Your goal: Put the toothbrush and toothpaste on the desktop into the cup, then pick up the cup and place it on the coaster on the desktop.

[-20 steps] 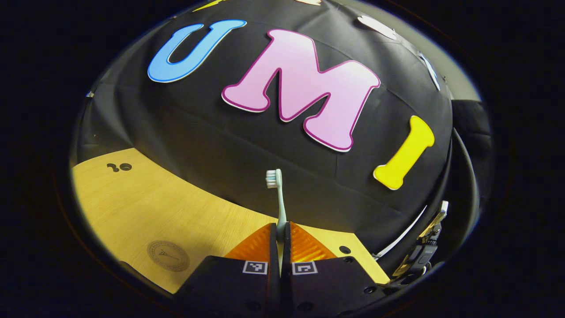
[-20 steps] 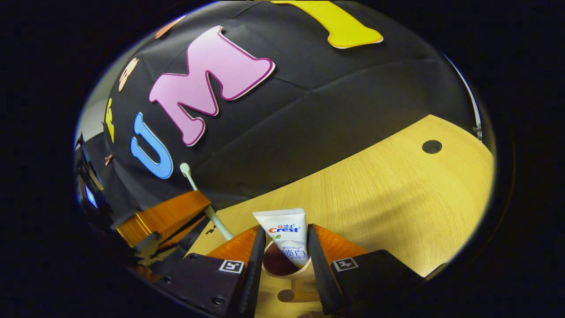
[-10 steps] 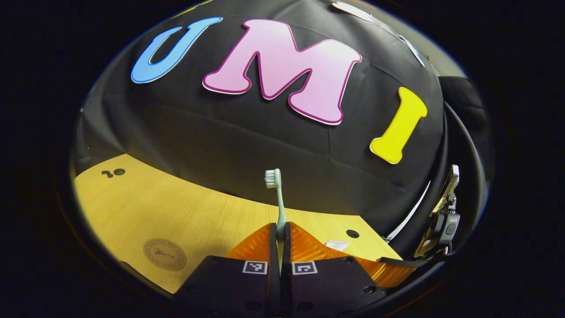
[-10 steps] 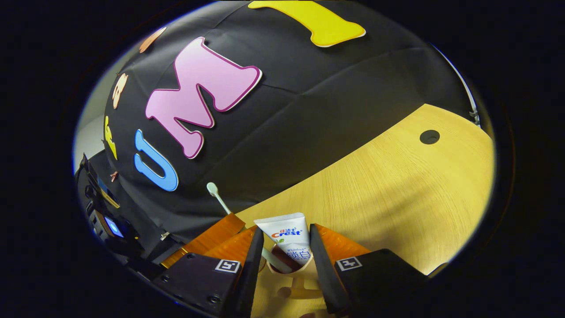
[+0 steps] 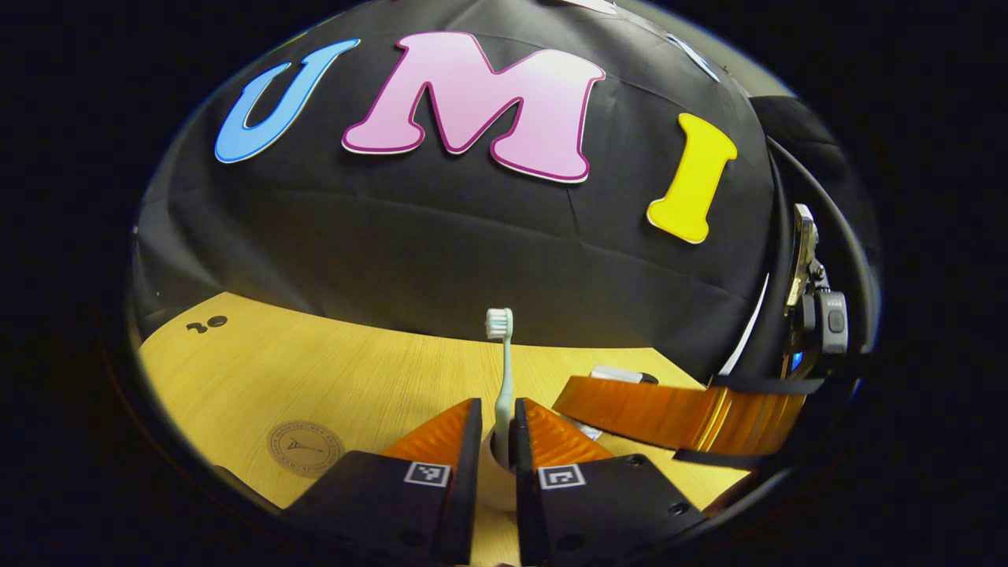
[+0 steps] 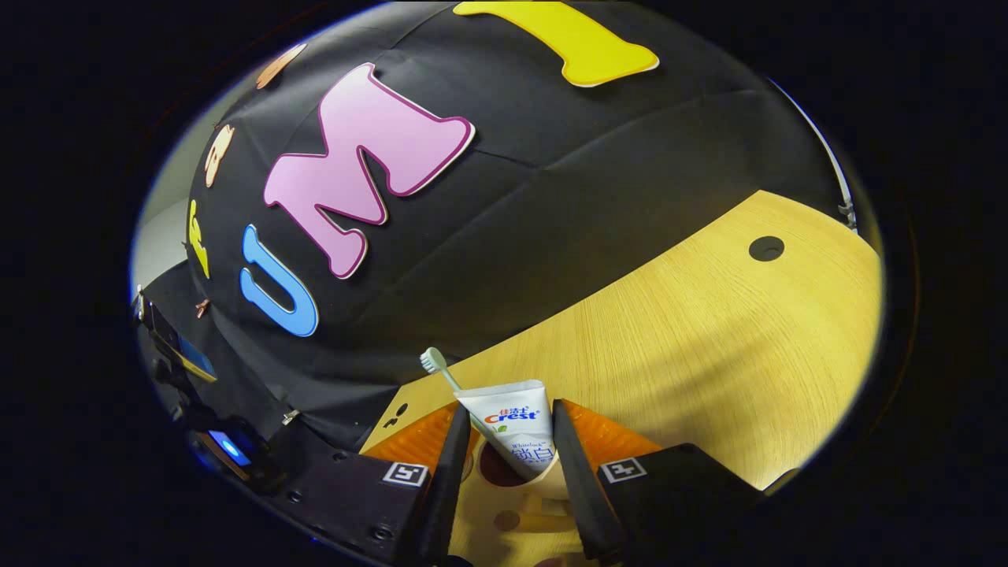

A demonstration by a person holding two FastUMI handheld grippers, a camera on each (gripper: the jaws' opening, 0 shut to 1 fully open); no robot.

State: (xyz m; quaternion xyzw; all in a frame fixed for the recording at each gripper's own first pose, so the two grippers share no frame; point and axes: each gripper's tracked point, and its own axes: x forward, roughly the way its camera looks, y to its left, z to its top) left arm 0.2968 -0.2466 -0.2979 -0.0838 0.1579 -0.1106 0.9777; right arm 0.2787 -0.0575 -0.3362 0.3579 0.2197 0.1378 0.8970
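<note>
Both tongs hover over the pale cup [image 6: 516, 476], so take the cup as the landmark. Left of the cup, on the yellow wooden desktop [image 5: 331, 378], lies the round brown coaster with a stamped mark [image 5: 305, 448], a little way off and bare. Over the cup, the left gripper [image 5: 496, 441] has its two fingers a little apart; the thin mint-green toothbrush with white bristles [image 5: 502, 370] stands between them, head up, its lower end down in the cup, and I cannot tell if the fingers touch it. In the right gripper view, the toothbrush head pokes up just behind the white toothpaste tube with red and blue print [image 6: 512, 429]. The right gripper [image 6: 510, 457] has its fingers spread on both sides of the tube, which leans in the cup with its flat end up; whether they press on it I cannot tell. I think the first step, putting both things into the cup, is about done. Next, both tongs should let go and lift away without knocking the brush or tube. Then one of them should pinch the cup by its side, lift it straight, and carry it left to the coaster.
</note>
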